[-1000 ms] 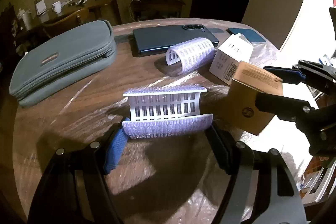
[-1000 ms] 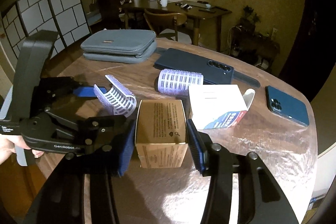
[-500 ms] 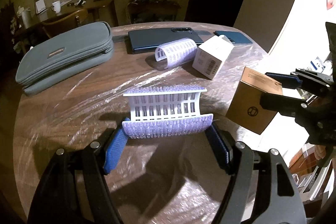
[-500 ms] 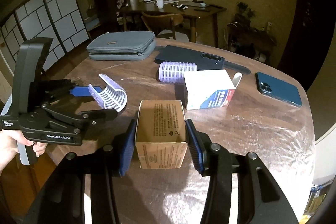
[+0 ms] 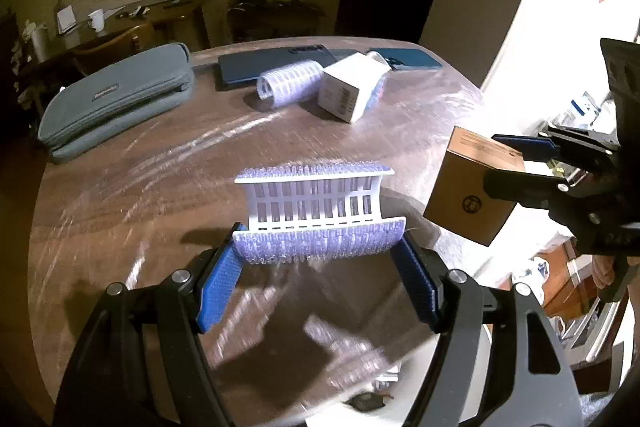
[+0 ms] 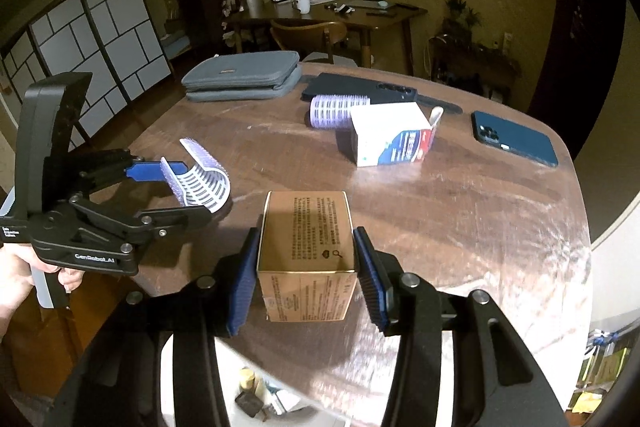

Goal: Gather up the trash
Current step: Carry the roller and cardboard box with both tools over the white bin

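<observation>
My left gripper (image 5: 320,237) is shut on a curved white and purple hair-roller half (image 5: 316,215), pinched by its ends between the blue pads and held above the brown table (image 5: 160,187). My right gripper (image 6: 306,233) is shut on a small brown cardboard box (image 6: 306,243), also off the table, near its front edge. In the left wrist view the box (image 5: 468,195) and right gripper (image 5: 492,161) hang at the right. The right wrist view shows the left gripper (image 6: 190,191) and roller half (image 6: 204,183) at the left, with a hand on the handle.
Farther back on the table lie a whole purple roller (image 6: 332,111), an opened white carton (image 6: 390,139), a grey zip pouch (image 6: 244,77), a dark phone (image 6: 360,93) and a blue phone (image 6: 516,143). A white bin (image 6: 256,391) with scraps sits below the table's front edge.
Both grippers have drawn back toward the table's front edge with their loads, so the things on the table look farther off. The bin has come into view below. Both grips are unchanged.
</observation>
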`<state>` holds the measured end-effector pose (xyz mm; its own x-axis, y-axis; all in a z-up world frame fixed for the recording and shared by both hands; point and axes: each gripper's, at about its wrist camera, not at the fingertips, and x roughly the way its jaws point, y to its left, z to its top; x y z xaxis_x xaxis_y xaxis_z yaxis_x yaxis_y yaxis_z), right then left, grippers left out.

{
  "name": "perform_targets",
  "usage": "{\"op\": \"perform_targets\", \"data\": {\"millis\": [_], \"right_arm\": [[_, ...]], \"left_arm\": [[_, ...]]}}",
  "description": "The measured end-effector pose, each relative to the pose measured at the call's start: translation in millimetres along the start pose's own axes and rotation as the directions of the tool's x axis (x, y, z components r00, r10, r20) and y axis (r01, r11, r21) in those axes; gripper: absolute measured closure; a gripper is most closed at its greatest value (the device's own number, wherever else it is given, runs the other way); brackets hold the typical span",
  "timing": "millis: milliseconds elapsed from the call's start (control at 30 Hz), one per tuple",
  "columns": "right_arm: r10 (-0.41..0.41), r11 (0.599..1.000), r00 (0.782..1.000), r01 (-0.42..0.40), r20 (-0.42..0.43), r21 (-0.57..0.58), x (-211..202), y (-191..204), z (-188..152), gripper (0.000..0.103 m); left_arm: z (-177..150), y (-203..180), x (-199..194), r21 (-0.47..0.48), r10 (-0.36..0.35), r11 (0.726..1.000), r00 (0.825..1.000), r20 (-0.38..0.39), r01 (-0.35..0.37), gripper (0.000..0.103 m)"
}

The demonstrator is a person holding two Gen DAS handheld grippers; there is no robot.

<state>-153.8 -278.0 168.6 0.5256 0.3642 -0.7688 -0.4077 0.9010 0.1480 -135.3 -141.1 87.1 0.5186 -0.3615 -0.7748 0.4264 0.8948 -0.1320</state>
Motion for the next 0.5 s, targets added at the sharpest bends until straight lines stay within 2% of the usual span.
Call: {"op": "perform_targets", "data": {"millis": [500], "right_arm": [[0.021,1.000,0.998,-0.021,-0.053,-0.007,-29,20,-47,0.057]], "left_arm": [[-42,-28,-33,0.029,-0.036,0.999,0.999,-0.025,0.037,0.030]]}}
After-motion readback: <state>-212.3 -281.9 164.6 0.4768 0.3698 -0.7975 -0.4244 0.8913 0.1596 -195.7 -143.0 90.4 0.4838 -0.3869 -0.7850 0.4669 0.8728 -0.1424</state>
